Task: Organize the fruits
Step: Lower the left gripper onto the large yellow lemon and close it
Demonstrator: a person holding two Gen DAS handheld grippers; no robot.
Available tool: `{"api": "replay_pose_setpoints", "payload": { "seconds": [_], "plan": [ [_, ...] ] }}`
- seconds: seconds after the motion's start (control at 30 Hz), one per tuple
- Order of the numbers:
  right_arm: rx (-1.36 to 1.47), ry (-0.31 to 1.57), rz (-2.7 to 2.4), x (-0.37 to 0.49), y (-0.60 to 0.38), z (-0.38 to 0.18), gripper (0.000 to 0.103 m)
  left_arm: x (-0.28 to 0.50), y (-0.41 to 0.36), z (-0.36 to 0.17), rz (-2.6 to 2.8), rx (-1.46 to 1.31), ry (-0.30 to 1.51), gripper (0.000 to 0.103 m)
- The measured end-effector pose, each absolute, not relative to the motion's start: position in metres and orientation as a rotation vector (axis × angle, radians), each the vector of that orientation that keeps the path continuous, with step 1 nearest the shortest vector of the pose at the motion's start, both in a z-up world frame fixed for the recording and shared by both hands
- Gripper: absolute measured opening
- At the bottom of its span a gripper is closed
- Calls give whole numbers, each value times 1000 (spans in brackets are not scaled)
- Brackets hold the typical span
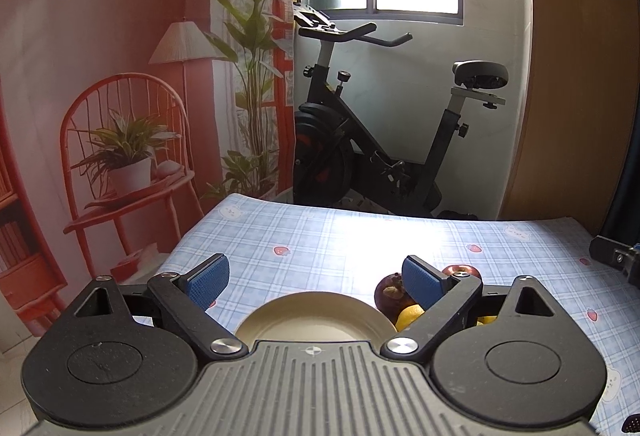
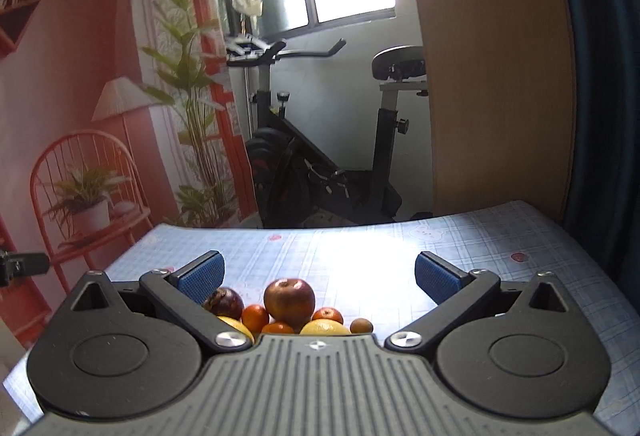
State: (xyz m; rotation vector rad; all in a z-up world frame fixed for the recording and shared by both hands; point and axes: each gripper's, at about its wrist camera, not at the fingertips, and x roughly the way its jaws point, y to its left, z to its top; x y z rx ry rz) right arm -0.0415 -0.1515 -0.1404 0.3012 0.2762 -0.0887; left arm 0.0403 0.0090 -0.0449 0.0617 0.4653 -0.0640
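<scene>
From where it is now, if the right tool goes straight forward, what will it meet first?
Probably the red apple: it sits highest in the fruit pile, centred below the open right tool. The tool may be above it and pass over the checked tablecloth; depth is unclear.

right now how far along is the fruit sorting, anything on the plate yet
Nothing looks done: what shows of the plate is bare. The apple, mangosteen, tangerines and lemon sit clustered on the tablecloth. Nothing is in hand: the left gripper and right gripper are both open. All the moving is left.
</scene>
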Motion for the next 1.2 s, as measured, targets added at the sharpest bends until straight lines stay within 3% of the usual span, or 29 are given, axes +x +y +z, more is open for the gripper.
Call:
{"api": "replay_pose_setpoints", "payload": {
  "seconds": [0.2, 0.57, 0.83, 1.07, 1.2],
  "plan": [
    [286, 261, -166, -34, -172, -165, 103, 55, 5, -61, -143, 30, 425, 94],
    [298, 467, -167, -10, -204, -202, 103, 98, -24, -82, -270, 49, 544, 88],
    [256, 497, -108, -2, -206, -215, 102, 118, -45, -95, -307, 100, 549, 87],
    [228, 491, -48, 21, -204, -227, 97, 137, -56, -102, -312, 148, 569, 67],
    [210, 510, 13, 32, -199, -230, 96, 149, -59, -109, -337, 156, 606, 66]
  ]
}}
